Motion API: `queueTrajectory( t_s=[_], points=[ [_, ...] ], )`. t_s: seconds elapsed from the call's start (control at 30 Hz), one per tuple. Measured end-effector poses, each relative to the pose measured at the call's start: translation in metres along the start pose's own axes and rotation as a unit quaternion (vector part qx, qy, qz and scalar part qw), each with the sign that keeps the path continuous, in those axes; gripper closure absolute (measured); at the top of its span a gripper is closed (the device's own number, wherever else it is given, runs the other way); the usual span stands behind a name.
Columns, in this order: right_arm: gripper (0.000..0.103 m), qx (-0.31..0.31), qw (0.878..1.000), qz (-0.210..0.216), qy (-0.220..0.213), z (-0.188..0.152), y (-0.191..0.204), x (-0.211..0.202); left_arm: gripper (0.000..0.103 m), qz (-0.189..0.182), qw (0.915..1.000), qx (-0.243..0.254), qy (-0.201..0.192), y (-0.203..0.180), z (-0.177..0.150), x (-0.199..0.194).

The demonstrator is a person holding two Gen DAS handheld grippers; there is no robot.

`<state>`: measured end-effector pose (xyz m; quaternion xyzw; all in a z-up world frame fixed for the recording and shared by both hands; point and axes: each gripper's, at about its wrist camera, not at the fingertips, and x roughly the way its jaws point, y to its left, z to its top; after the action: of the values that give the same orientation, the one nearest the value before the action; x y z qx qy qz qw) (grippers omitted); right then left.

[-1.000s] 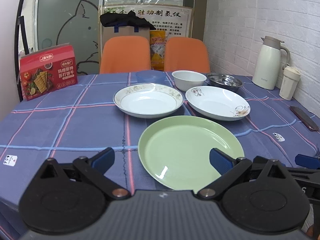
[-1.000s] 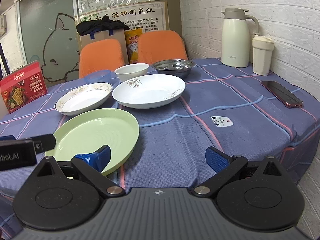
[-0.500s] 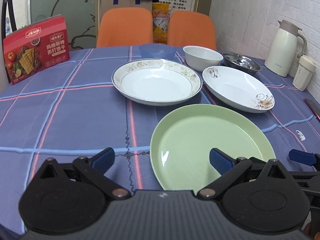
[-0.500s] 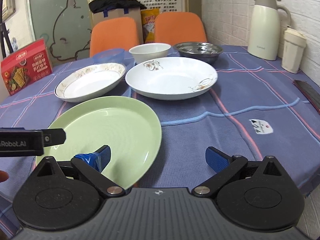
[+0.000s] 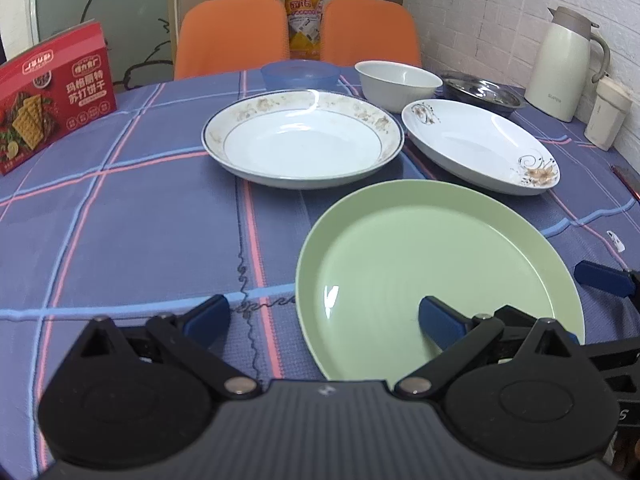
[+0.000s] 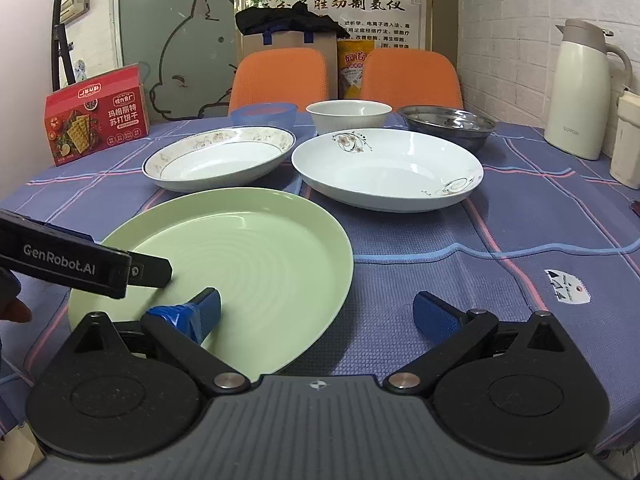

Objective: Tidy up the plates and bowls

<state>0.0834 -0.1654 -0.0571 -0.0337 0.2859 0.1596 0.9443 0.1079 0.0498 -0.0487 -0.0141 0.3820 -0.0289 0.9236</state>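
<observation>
The green plate (image 5: 420,264) lies flat on the checked tablecloth (image 5: 120,232) at the near edge, just in front of both tongs. The left gripper (image 5: 324,318) stands wide, its right finger above the plate's near part. The right gripper (image 6: 316,314), also wide and empty, has its left finger over the plate. Both are equally near. Beyond lie the gold-rimmed plate (image 5: 302,144) and flowered plate (image 5: 480,144), probable stacking partners.

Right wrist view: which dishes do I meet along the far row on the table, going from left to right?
blue bowl → white bowl → steel bowl
</observation>
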Motion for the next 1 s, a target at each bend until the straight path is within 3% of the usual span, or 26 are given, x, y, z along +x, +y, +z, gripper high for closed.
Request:
queueTrajectory(
  t_s=[0.3, 0.37, 0.43, 0.5, 0.77, 1.0],
  points=[
    [0.016, -0.012, 1.000, 0.016, -0.006, 0.004, 0.004, 0.008, 0.007, -0.012, 0.9999, 0.006, -0.009, -0.008, -0.002, 0.001],
    [0.020, -0.016, 1.000, 0.020, -0.007, 0.005, 0.006, 0.008, 0.012, -0.013, 0.9999, 0.004, -0.008, -0.009, -0.001, -0.001],
    [0.023, -0.017, 1.000, 0.025, -0.007, 0.006, 0.009, 0.008, 0.031, -0.027, 0.9996, 0.003, -0.008, -0.010, 0.000, -0.005],
    [0.028, -0.019, 0.999, 0.033, -0.005, 0.006, 0.014, 0.006, 0.039, -0.038, 0.9992, 0.006, -0.006, -0.011, 0.000, -0.007],
    [0.030, -0.028, 0.999, 0.031, 0.007, 0.008, 0.041, 0.003, 0.040, -0.035, 0.9992, -0.019, -0.007, 0.009, -0.007, -0.017],
    [0.027, -0.060, 0.997, 0.043, -0.019, 0.021, 0.080, -0.004, 0.039, -0.015, 0.9981, -0.056, -0.019, 0.047, -0.005, -0.036]
  ],
)
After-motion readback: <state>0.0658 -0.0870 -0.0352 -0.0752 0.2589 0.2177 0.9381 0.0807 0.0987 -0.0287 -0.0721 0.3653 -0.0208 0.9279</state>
